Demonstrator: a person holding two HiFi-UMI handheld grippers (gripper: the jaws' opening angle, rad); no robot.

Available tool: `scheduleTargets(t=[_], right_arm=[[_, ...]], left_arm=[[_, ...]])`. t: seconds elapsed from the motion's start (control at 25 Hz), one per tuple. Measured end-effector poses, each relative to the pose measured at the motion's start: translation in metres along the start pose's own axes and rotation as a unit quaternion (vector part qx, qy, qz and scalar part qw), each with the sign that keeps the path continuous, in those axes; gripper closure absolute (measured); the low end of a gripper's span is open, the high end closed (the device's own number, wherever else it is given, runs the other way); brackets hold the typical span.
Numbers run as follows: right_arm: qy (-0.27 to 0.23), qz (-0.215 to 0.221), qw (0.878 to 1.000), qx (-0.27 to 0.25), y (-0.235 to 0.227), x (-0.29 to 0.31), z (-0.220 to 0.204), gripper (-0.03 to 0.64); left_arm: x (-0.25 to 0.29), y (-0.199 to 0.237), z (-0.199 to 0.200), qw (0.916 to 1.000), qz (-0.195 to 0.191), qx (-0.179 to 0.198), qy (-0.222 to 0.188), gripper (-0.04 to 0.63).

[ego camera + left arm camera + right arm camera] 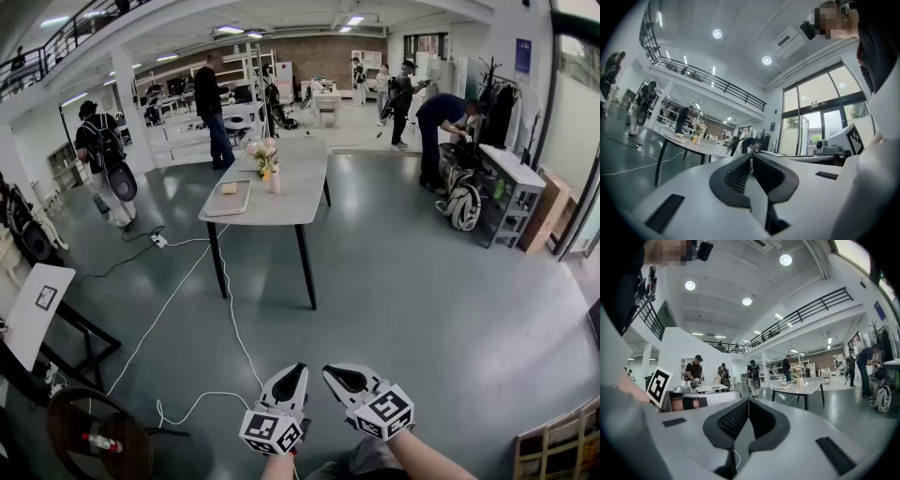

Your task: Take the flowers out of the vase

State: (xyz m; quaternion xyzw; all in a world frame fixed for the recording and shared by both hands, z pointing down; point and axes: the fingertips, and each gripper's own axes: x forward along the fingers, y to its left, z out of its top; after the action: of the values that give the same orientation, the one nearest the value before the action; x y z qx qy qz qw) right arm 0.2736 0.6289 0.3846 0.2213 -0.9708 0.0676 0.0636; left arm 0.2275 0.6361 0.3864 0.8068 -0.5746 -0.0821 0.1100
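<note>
A: Where are the flowers (263,153)?

B: In a pale vase (275,181) on the grey table (305,187), just beside a tray (228,199). The table is well apart from the person, across open floor (403,281).

A: And the grippers?

B: Both are held low in front of the body and roughly level. The left gripper (751,157) has its jaws pressed together with nothing between them. The right gripper (748,401) is the same, closed and empty.

A: So the step in hand is the approach?

B: It looks that way. Nothing can be grasped from here, so the person has to walk up first. A white cable (178,291) trails over the floor near the table legs and could catch a foot, so it is worth stepping around.

A: What about the grasp itself?

B: The jaws should spread wide before they arrive. One gripper probably should steady the vase, since it looks narrow and likely to tip. The other could close on the stems low, near the rim, and lift straight up so the blooms are not crushed.
</note>
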Motion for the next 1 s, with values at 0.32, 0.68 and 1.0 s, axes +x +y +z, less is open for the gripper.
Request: scheduleTargets(t=[0.32,0.68,1.0], right_arm=[[-0.007,0.002,1.0,-0.003,-0.002,0.022,0.007,0.595],[-0.019,0.001,1.0,0.009,-0.028,0.064,0.006,0.595],[-0.027,0.03,0.999,0.01,-0.08,0.131,0.024,0.594]], left_arm=[[0.006,0.017,0.009,0.9999,0.0,0.012,-0.001,0.565],[0.026,0.058,0.009,0.9991,0.031,0.026,0.007,0.565],[0.087,0.114,0.027,0.998,0.051,0.036,0.007,0.565]])
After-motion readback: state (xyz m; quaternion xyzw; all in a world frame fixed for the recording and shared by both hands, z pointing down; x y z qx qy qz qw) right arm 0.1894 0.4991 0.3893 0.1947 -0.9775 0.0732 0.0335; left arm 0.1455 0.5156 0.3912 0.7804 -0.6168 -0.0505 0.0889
